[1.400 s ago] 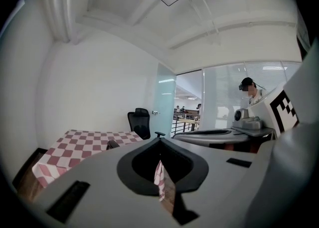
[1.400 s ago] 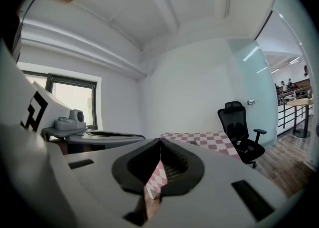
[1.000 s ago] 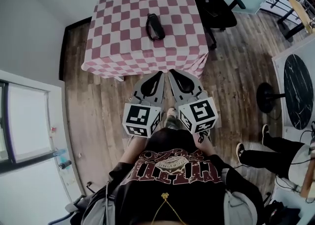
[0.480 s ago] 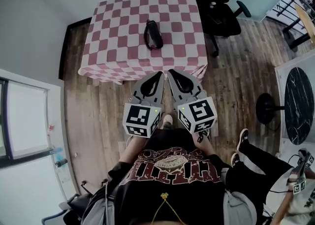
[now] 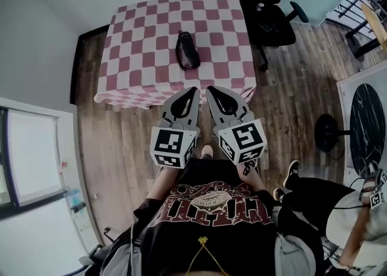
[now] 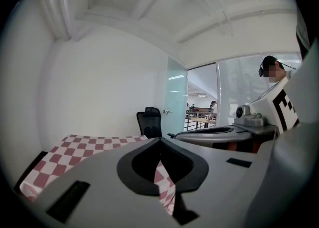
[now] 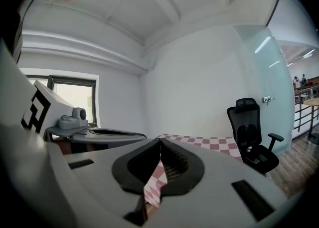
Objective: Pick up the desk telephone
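Pink-and-white checked cloth covers the square desk [image 5: 142,57], and the black desk telephone [image 5: 187,50] lies near its middle, well apart from both grippers. The left gripper [image 5: 193,91] and right gripper [image 5: 210,90] hang side by side at the desk's near edge, above the wooden floor [image 5: 121,142]. Each has its fingers pressed together with nothing between them. A black office chair [image 5: 266,18] stands by the desk's far right corner.

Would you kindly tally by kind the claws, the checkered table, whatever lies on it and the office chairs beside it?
claws: 2 (left claw, right claw)
checkered table: 1
desk telephone: 1
office chair: 1
Total: 5
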Available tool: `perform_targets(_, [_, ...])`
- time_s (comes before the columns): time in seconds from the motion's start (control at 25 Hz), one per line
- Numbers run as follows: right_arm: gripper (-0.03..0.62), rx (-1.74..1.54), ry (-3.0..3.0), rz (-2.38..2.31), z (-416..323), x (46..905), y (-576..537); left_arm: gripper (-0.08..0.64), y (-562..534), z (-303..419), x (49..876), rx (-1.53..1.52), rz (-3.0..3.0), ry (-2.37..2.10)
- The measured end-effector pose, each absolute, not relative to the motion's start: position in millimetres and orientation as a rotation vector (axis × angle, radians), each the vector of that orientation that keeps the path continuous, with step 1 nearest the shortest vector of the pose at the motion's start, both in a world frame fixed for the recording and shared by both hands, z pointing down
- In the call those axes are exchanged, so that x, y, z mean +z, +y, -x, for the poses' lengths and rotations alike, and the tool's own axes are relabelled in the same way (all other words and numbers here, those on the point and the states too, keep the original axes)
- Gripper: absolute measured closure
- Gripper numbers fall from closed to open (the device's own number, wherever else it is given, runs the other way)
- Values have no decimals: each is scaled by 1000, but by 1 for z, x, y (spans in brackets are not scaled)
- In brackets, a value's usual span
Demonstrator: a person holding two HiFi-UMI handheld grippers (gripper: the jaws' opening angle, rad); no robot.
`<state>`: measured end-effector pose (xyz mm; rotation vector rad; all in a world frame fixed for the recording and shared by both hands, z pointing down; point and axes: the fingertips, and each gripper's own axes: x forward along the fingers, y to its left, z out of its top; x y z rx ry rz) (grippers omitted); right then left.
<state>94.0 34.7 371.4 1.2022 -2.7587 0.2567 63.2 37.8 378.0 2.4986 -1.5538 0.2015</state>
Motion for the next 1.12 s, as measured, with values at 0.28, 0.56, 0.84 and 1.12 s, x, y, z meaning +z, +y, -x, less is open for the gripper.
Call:
perform_targets(0.28, [574, 258, -2729, -1270, -72, 369, -13, 558, -12, -46, 375, 216, -2557, -1478])
perform_targets(0.56, [574, 274, -2694, -1318, -46, 374, -59, 558, -60, -20, 379, 233, -2585, -1412])
perform_targets(0.84, [574, 283, -2662, -1355, -22, 379, -90, 558, -89, 1, 383, 241, -2608, -1355])
perform_targets(1.12, [574, 320, -2637, -1399, -1, 390, -107, 558, -104, 26, 393, 269, -2611, -1321])
